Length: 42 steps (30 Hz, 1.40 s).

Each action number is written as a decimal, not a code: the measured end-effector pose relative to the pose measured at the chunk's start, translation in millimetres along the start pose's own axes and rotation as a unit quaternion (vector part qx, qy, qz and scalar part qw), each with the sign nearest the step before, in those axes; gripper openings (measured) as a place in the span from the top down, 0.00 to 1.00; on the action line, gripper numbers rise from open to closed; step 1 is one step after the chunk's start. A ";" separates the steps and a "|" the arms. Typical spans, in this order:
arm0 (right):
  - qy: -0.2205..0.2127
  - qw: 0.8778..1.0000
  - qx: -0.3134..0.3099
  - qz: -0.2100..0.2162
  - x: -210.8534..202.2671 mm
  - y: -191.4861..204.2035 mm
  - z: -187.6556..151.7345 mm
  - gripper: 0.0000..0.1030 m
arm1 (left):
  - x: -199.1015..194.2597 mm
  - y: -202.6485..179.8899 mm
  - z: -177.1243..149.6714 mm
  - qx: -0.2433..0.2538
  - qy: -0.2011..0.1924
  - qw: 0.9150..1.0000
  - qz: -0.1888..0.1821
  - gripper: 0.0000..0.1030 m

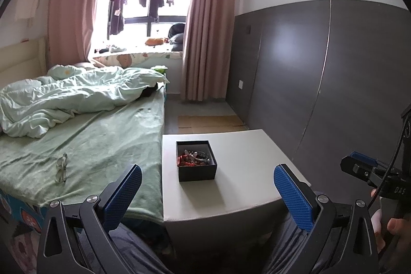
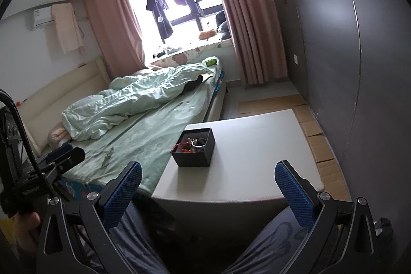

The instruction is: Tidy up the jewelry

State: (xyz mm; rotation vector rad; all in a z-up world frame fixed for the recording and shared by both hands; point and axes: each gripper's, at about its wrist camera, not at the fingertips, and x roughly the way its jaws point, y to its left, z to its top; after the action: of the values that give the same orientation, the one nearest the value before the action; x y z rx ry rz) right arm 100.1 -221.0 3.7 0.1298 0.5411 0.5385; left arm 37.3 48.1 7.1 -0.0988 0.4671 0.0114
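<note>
Both claws, left gripper (image 1: 207, 188) and right gripper (image 2: 208, 185), stand wide open and hold nothing, near the black box (image 1: 196, 160) of jewelry (image 1: 193, 158) on the white table (image 1: 246, 171).

jewelry (image 1: 194, 158) tangled, pieces indistinguishable, right claw (image 1: 359, 166) cut off by edge

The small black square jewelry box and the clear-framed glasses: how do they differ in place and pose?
The black square jewelry box stands upright on the white table; the clear-framed glasses lie flat on the green bedsheet. The box is opaque, open-topped and holds tangled red and silvery jewelry; the glasses are see-through and hold nothing. Neither is touched by the open left gripper or right gripper.
</note>
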 end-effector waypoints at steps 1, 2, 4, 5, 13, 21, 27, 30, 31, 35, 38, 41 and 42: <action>0.000 1.000 -0.001 0.000 0.2 -0.2 -0.1 0.00 | -0.1 -0.4 -0.4 0.001 0.000 1.000 0.002 0.00; 0.000 1.000 -0.001 0.001 0.1 0.6 -0.5 0.00 | -0.3 0.0 -0.6 0.002 0.000 1.000 0.002 0.00; 0.000 1.000 -0.001 0.002 0.5 1.3 -1.3 0.00 | -0.5 -0.9 -1.6 0.004 0.000 1.000 0.006 0.00; 0.000 1.000 -0.001 0.002 0.8 1.6 -2.0 0.00 | -1.2 -1.6 -2.1 0.006 -0.001 1.000 0.007 0.00; -0.002 1.000 -0.001 -0.001 1.4 3.4 -2.6 0.00 | -5.0 1.7 -2.1 -0.001 -0.003 1.000 0.005 0.00; -0.001 1.000 -0.001 -0.001 1.4 3.9 -2.6 0.00 | -6.4 2.1 -2.0 -0.003 -0.005 1.000 0.008 0.00; -0.001 1.000 -0.002 -0.001 1.2 3.8 -2.4 0.00 | -8.5 -1.0 -3.1 0.004 -0.008 1.000 0.012 0.00; -0.002 1.000 -0.002 -0.001 1.2 4.0 -2.4 0.00 | -9.4 -1.3 -2.4 0.003 -0.008 1.000 0.008 0.00; -0.002 1.000 -0.001 -0.001 1.7 3.9 -2.6 0.00 | -9.5 -1.6 -2.2 0.004 -0.008 1.000 0.008 0.00; -0.001 1.000 -0.002 -0.002 1.1 3.7 -2.3 0.00 | -9.8 -1.4 -2.2 0.004 -0.008 1.000 0.009 0.00; 0.000 1.000 -0.001 -0.002 2.0 4.4 -4.0 0.00 | -8.7 -0.6 -2.3 0.001 -0.007 1.000 0.008 0.00; 0.000 1.000 -0.002 -0.003 1.9 4.6 -4.1 0.00 | -7.5 -0.1 -3.1 0.000 -0.005 1.000 0.008 0.00; 0.000 1.000 -0.002 -0.003 2.7 4.5 -4.5 0.00 | -7.2 -0.6 -3.1 0.001 -0.005 1.000 0.008 0.00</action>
State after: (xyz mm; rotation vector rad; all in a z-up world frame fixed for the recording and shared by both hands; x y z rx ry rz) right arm 97.6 -215.8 -0.2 0.1234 0.5407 0.5335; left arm 29.5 47.3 7.6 -0.0926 0.4583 0.0267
